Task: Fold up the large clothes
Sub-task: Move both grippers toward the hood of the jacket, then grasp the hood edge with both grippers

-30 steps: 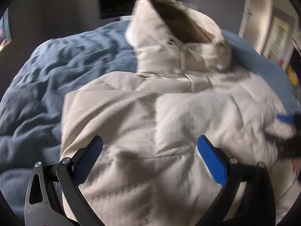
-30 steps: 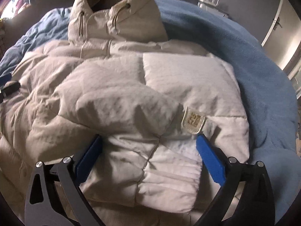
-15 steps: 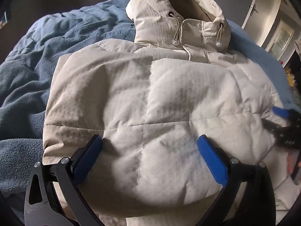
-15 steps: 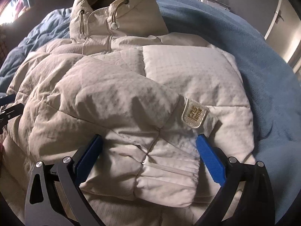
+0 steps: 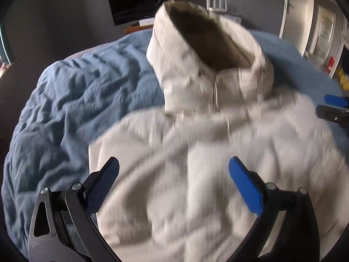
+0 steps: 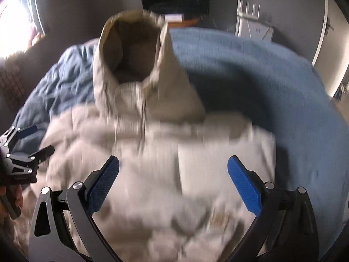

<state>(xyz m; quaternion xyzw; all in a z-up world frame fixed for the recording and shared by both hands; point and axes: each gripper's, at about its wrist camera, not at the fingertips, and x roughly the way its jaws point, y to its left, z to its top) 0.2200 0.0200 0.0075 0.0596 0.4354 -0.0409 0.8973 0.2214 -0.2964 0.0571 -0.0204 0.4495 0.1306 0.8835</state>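
Observation:
A cream hooded puffer jacket (image 5: 207, 152) lies on a blue blanket (image 5: 76, 109), sleeves folded across its front, hood (image 5: 209, 50) standing open at the far end. Both views are motion-blurred. My left gripper (image 5: 172, 174) is open and empty above the jacket's lower left part. My right gripper (image 6: 172, 174) is open and empty above the jacket (image 6: 163, 163) on its right side. The right gripper also shows at the right edge of the left wrist view (image 5: 333, 109). The left gripper shows at the left edge of the right wrist view (image 6: 24, 144).
The blue blanket (image 6: 261, 87) covers the bed around the jacket. A dark screen (image 5: 144, 2) hangs on the grey wall behind. A white radiator-like unit (image 6: 253, 24) stands by the far wall. A door (image 5: 296, 11) is at the right.
Both grippers have pulled back and tilted up from the jacket; the hood and far wall now fill more of both views. Both grippers stay open.

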